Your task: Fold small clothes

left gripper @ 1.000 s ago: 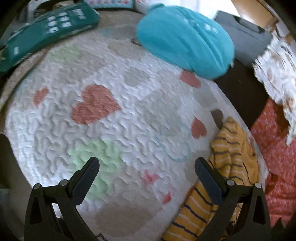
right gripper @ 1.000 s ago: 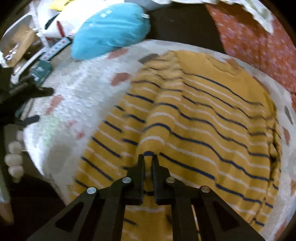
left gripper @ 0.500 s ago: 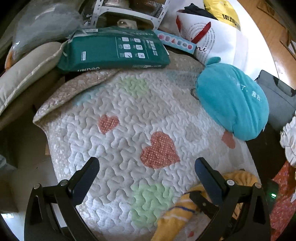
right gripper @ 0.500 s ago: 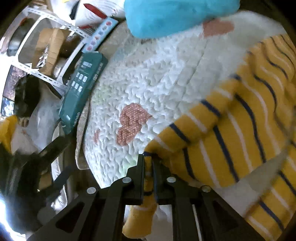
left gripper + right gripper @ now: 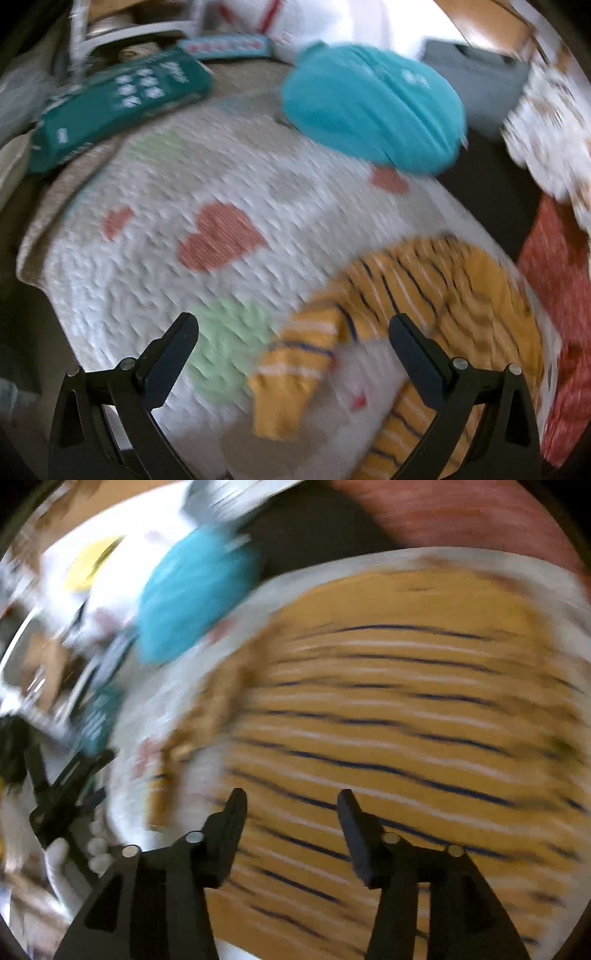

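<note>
On heart-print quilt (image 5: 229, 192), yellow striped top (image 5: 406, 709) lies spread; left gripper (image 5: 293, 328) & right gripper (image 5: 291, 799) w/ jaws spread, holding nothing.

Both fisheye views are softly daylit, with overexposure at the top edges. Heavy motion blur is seen throughout, the striped sweater (image 5: 406, 720) most smeared. Edges are bent and vignetted black; no hard shadows are cast.
</note>
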A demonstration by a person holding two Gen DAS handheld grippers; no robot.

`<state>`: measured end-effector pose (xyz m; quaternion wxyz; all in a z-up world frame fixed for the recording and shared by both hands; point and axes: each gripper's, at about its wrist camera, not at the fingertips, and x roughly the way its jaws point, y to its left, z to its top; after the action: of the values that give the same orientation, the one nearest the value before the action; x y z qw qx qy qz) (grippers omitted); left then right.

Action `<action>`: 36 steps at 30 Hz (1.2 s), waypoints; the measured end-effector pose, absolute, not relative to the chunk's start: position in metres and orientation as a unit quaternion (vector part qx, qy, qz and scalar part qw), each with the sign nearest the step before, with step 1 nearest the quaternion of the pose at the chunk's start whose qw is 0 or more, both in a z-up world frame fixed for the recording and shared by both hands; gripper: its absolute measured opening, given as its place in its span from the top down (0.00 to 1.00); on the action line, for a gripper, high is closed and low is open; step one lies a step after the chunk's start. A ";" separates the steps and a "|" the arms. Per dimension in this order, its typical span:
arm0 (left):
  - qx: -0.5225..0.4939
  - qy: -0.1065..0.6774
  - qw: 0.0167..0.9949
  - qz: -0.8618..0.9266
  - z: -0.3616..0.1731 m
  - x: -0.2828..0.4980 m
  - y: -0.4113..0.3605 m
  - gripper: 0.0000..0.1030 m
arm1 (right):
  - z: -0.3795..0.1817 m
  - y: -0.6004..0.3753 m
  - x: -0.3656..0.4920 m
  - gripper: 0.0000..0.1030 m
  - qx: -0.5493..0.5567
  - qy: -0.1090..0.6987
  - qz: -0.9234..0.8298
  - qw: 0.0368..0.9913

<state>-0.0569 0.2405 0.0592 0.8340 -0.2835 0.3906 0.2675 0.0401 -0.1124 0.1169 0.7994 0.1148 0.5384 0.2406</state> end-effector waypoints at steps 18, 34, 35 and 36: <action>-0.207 0.547 0.806 0.096 -0.024 -0.068 0.104 0.18 | 0.046 -0.264 -0.055 0.37 0.141 0.560 0.092 0.811; -0.162 0.543 0.818 0.095 -0.023 -0.077 0.078 0.47 | 0.117 -0.418 -0.014 0.70 0.253 0.430 -0.133 0.857; -0.164 0.543 0.818 0.094 -0.023 -0.076 0.077 0.44 | 0.120 -0.403 -0.019 0.49 0.264 0.425 -0.094 0.861; -0.165 0.544 0.817 0.094 -0.024 -0.072 0.076 0.42 | 0.120 -0.382 -0.023 0.35 0.259 0.428 -0.050 0.864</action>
<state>-0.0718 0.0762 -0.0241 0.8174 -0.1648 0.5439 0.0938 -0.0227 -0.3819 0.1198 0.8644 0.2588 0.4282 -0.0495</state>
